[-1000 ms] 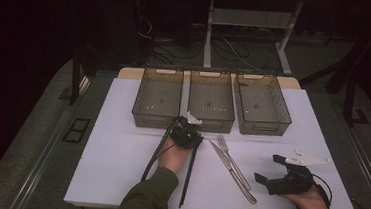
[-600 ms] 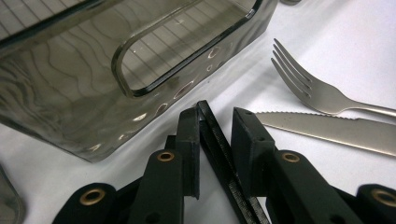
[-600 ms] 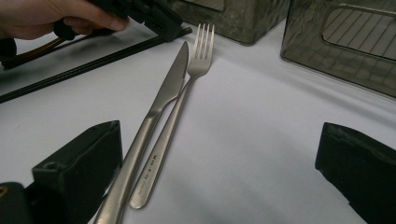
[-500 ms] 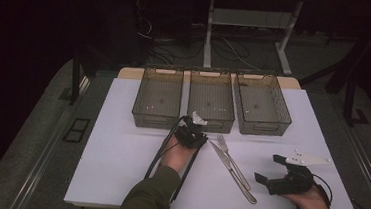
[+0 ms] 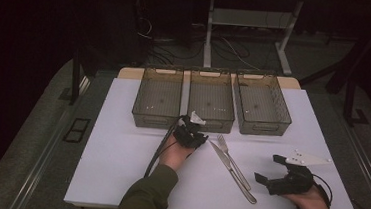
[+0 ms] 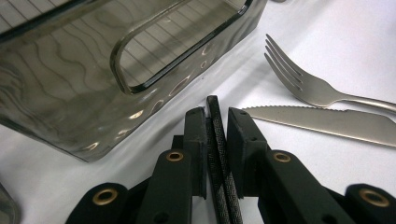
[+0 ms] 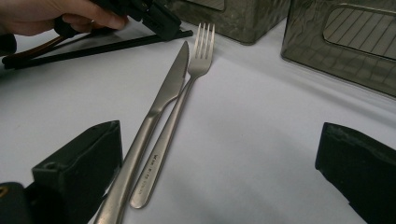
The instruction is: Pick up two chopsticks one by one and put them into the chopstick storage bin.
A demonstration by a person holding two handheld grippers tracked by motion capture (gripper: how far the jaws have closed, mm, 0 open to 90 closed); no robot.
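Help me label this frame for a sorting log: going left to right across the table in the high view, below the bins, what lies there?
Black chopsticks → left gripper, shut on them → knife and fork, side by side → right gripper, open.

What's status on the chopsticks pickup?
Left gripper clamped on the black chopsticks, jaws just closing. Right gripper open, idle. Knife and fork beside, clear.

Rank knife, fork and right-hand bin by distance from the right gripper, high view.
From the right gripper:
1. Knife, just left of it.
2. Fork, beside the knife on its far side; nearly a tie.
3. Right-hand bin, at the table's far edge.
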